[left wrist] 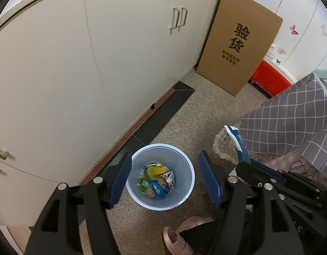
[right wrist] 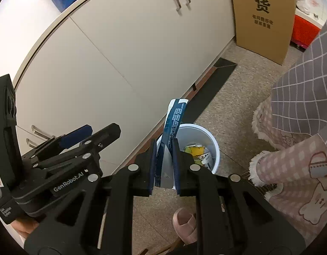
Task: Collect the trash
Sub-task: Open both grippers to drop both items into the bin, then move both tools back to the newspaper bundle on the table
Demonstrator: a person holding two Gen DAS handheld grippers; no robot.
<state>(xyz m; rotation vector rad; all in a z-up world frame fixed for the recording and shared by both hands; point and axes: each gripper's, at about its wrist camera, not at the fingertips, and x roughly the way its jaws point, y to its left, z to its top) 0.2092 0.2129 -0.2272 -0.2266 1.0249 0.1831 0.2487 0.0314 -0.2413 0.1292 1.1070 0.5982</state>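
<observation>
Sticking up between the right gripper's pads, a blue-and-white wrapper is clamped tight, w/ the pale blue bin just beyond the tips. Left gripper hangs wide apart, nothing in it, bin directly below. Only left view shows bin's contents fully: colourful wrappers. Cabinet to the left.

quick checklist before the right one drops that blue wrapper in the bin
1. Right hand-held gripper shut on the wrapper: ok.
2. Wrapper over the bin: not ok; in the left wrist view it hangs to the right of the bin, over the floor.
3. Bin mouth open, no lid: ok.
4. Room left in the bin: ok; trash only covers the bottom.
5. Left hand-held gripper open and empty above the bin: ok, but it may block the drop.
6. Bin upright: ok.
</observation>
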